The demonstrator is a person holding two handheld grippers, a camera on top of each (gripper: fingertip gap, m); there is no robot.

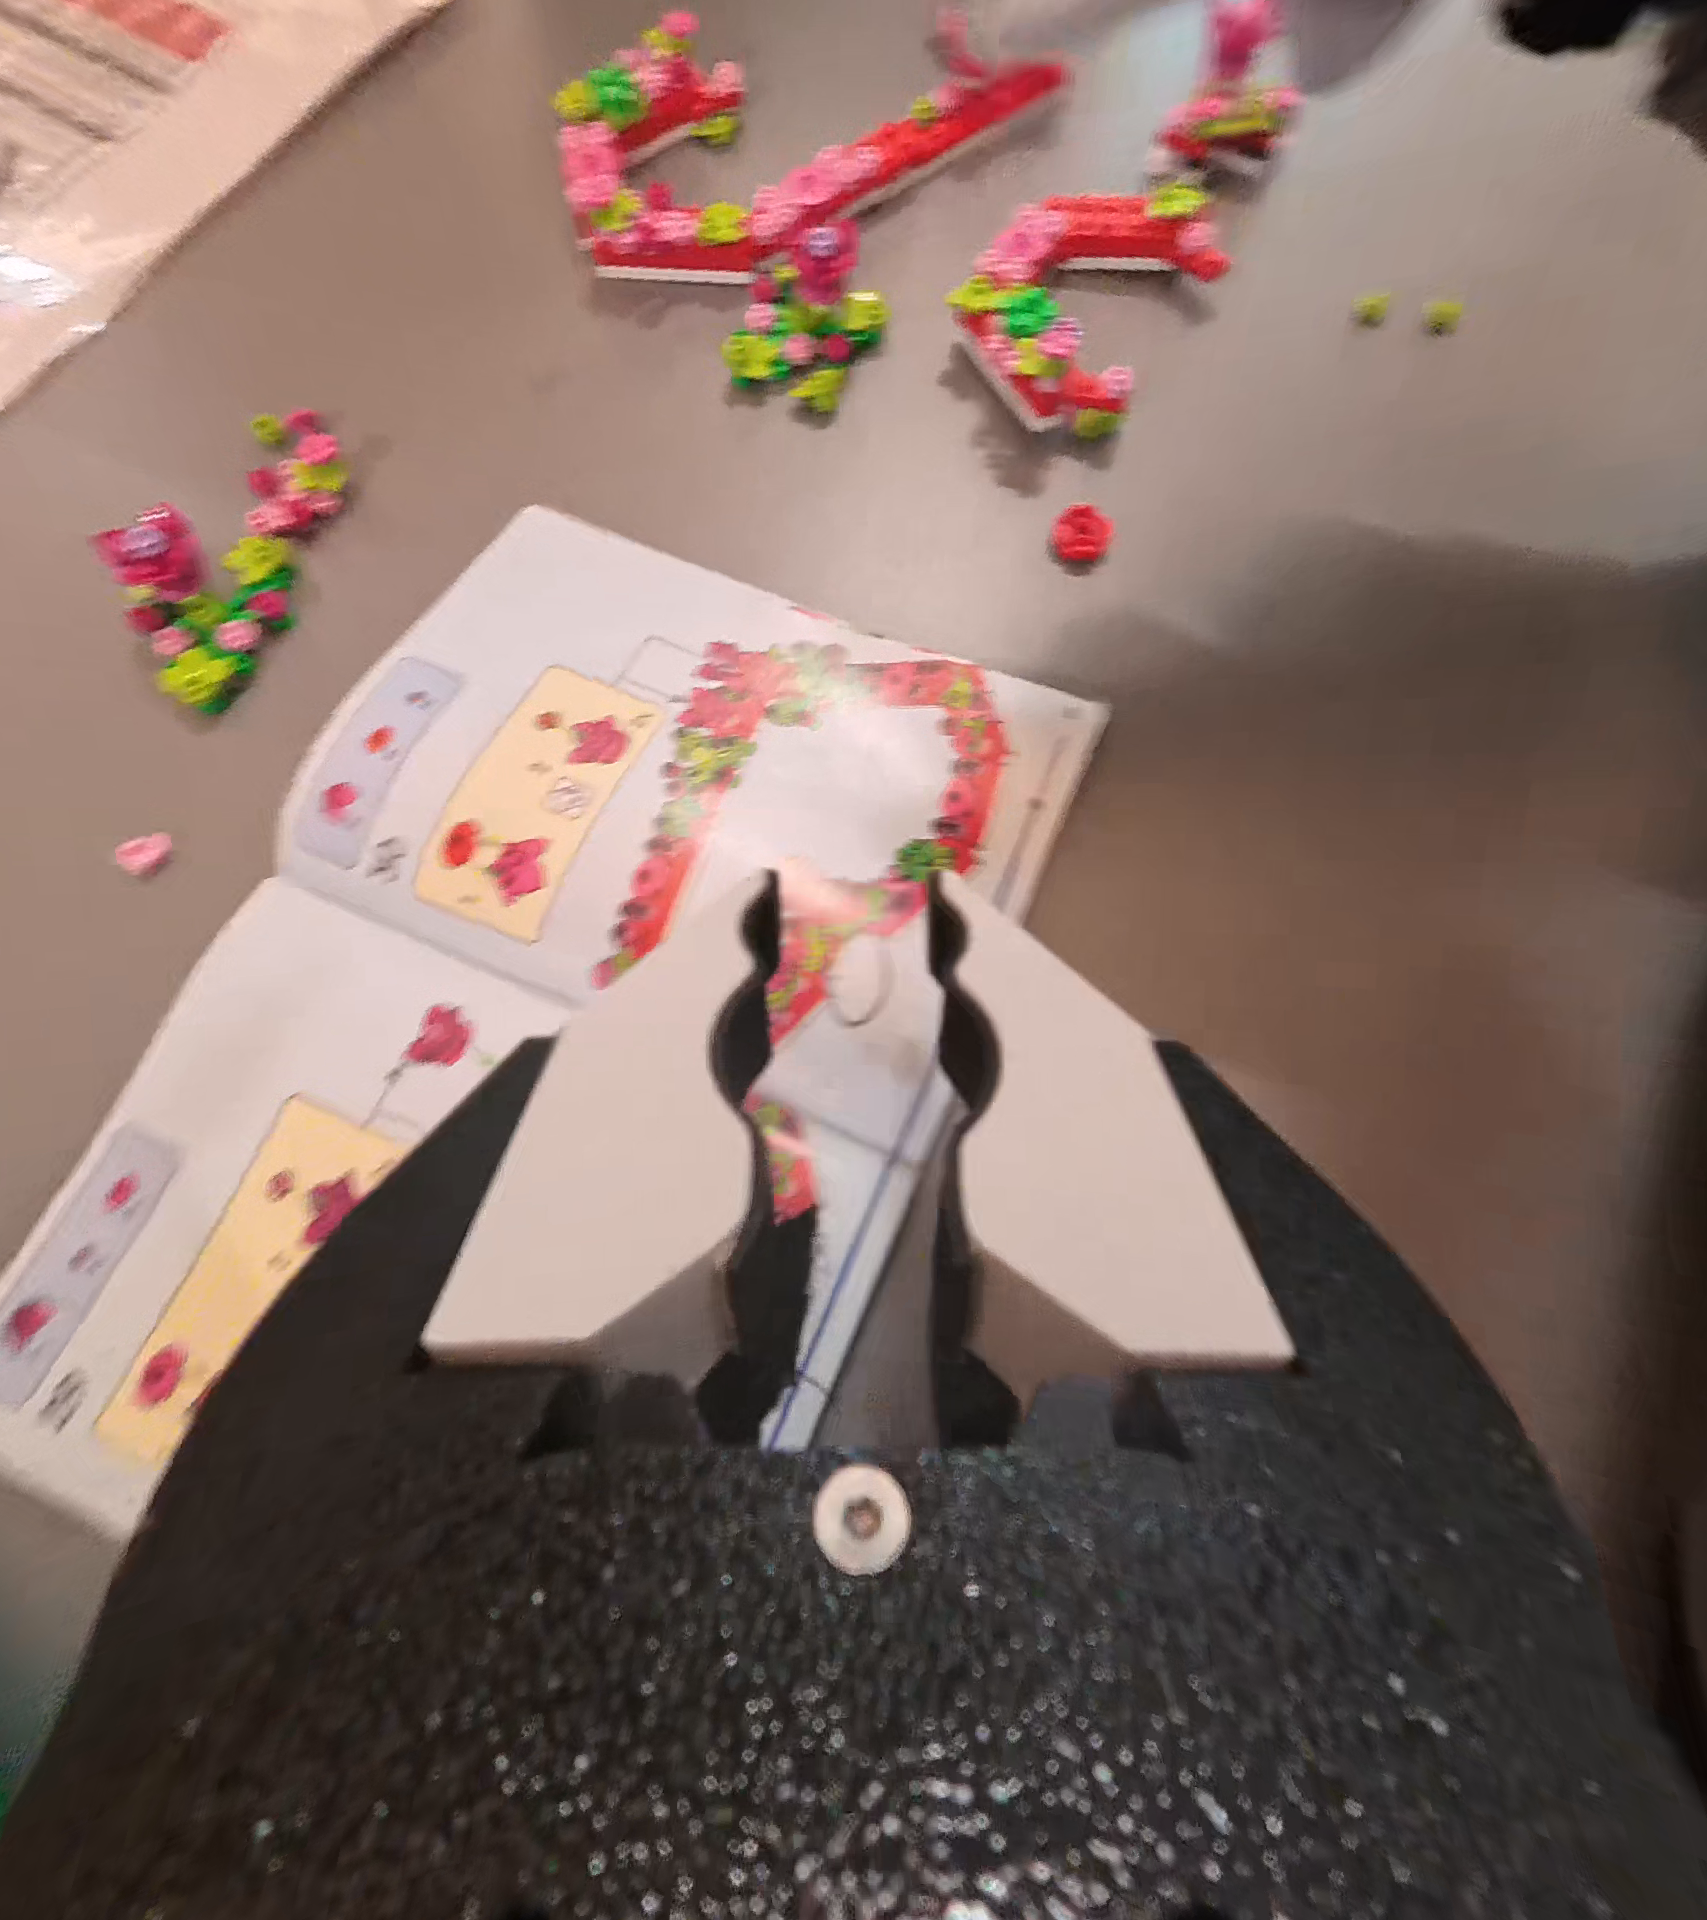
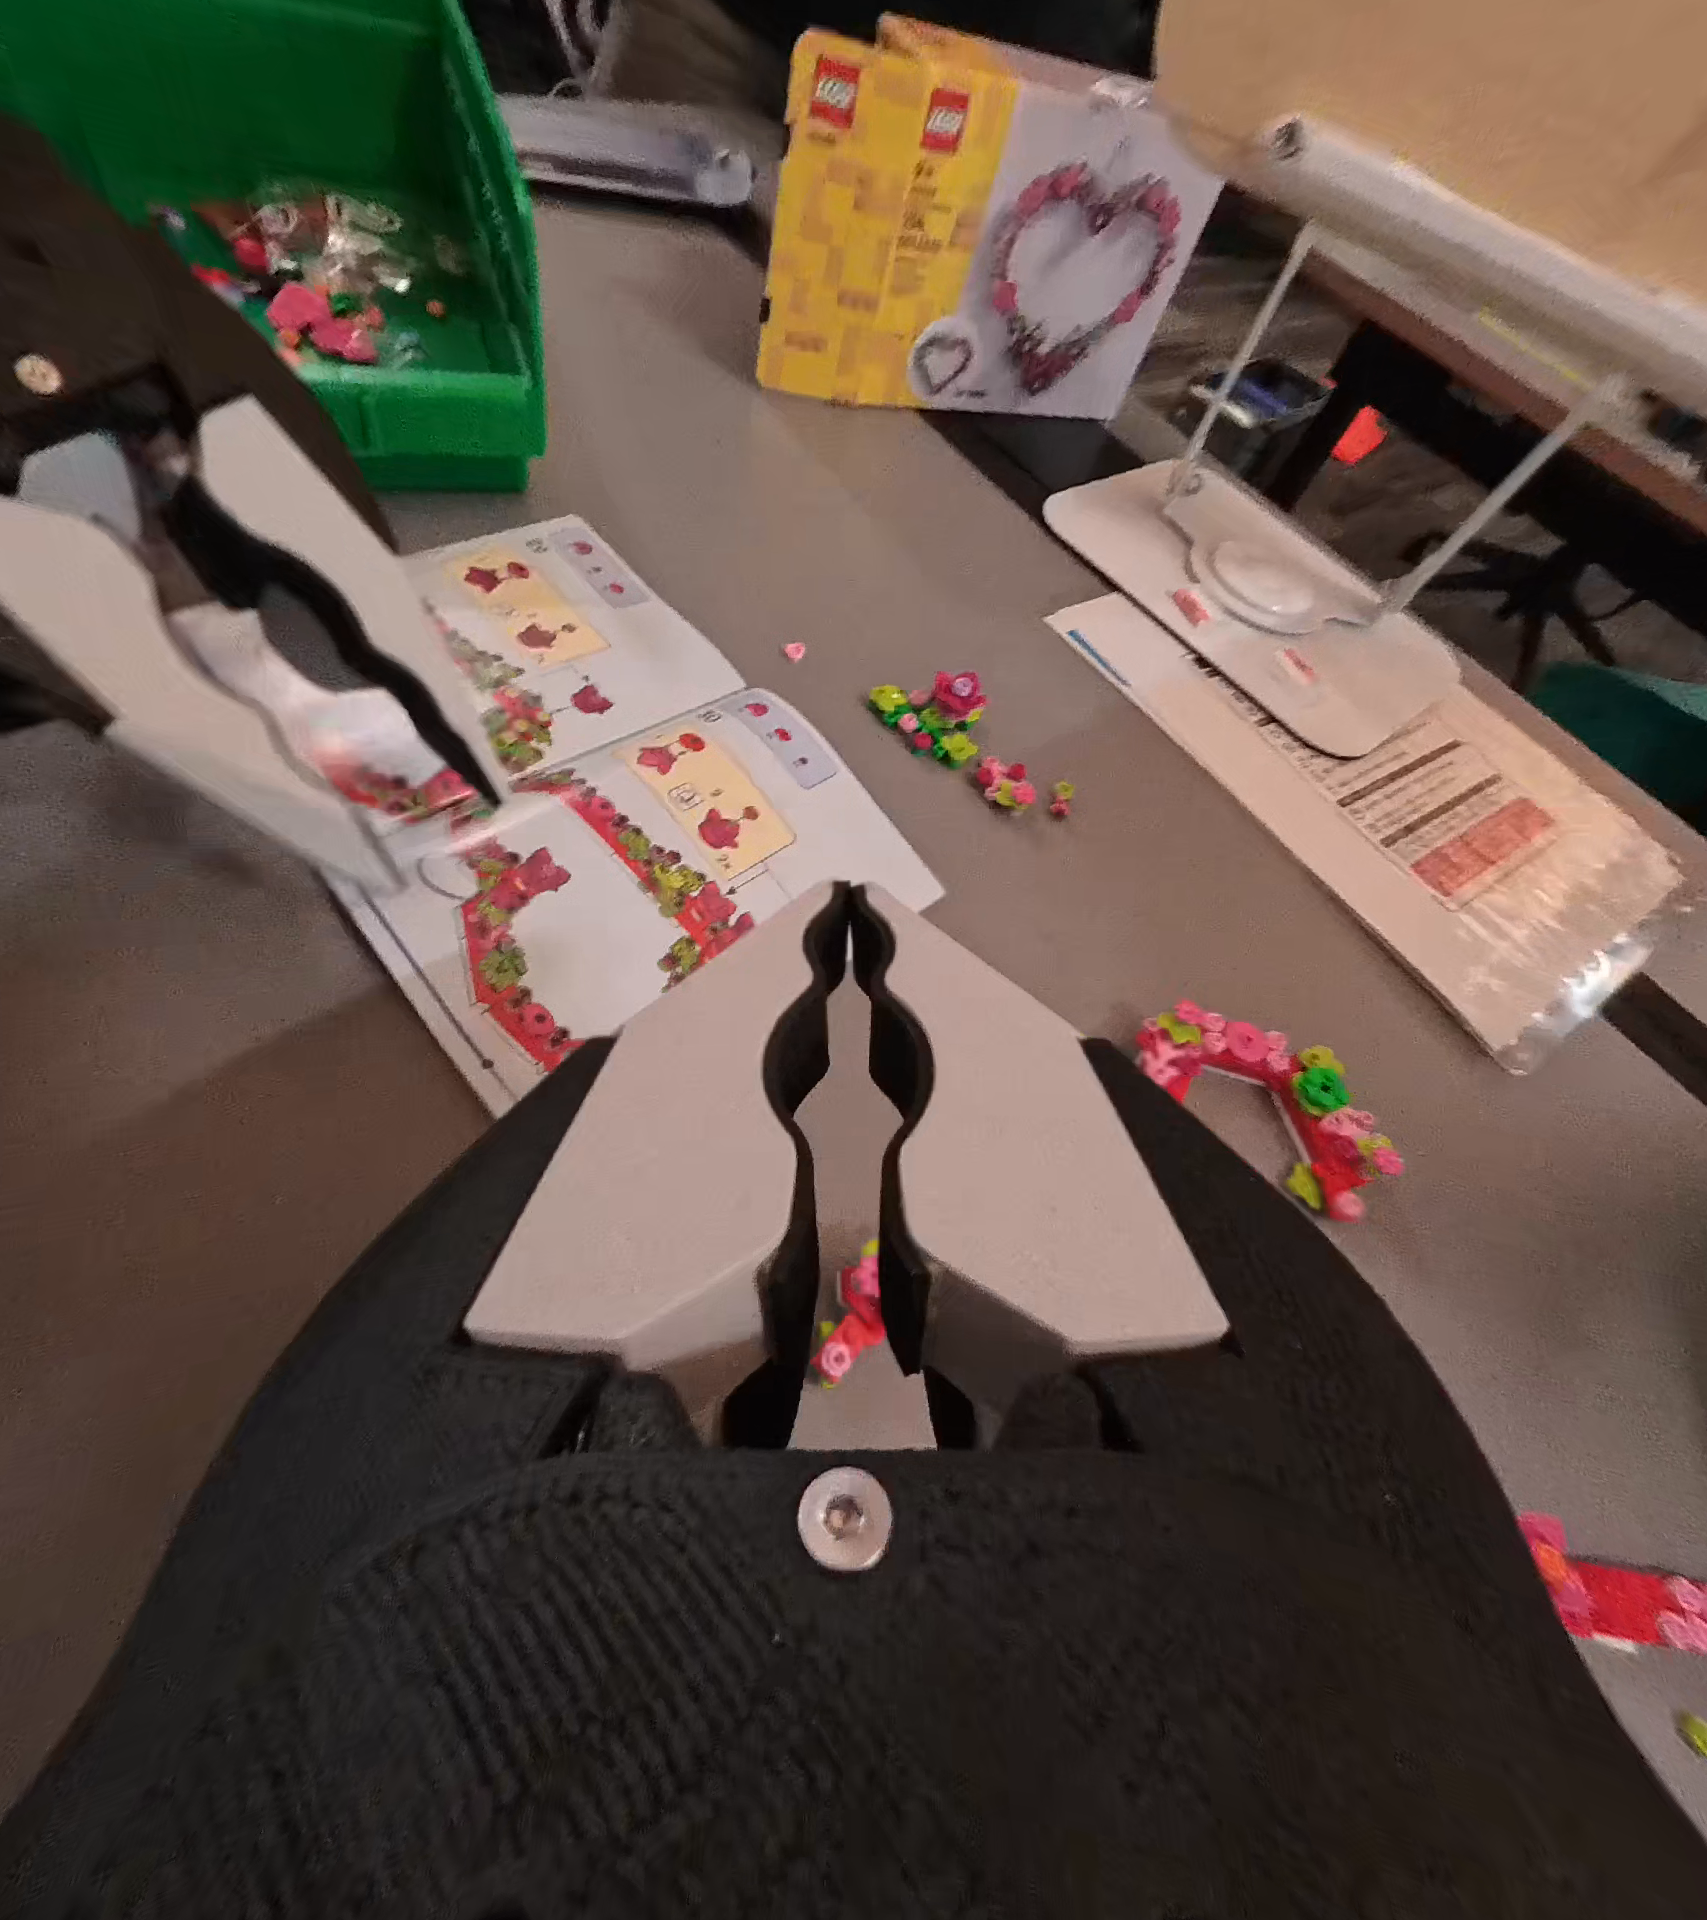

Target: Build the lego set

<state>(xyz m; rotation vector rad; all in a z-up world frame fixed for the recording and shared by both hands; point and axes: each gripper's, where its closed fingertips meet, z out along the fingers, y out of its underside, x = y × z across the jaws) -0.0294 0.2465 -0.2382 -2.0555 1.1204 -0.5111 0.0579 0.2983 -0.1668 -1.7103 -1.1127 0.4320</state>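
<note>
grey table (image 2: 724,416) | instruction booklet (image 2: 683,769) | flowered brick pieces (image 1: 828,197) | green bin (image 2: 413,395)

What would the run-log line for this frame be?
left claw: open, above instruction booklet, empty | right claw: shut, no brick at the tips | red flower segments: apart on table

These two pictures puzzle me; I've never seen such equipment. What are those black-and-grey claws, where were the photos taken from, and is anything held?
Each claw is a hand-held two-finger gripper with a camera looking along its fingers. One picture comes from the left gripper, open above the instruction booklet. The other comes from the right gripper, shut with nothing visibly between its tips. On the grey table lie red flowered Lego arch segments, loose flower pieces, the set's box and a green bin.
</note>
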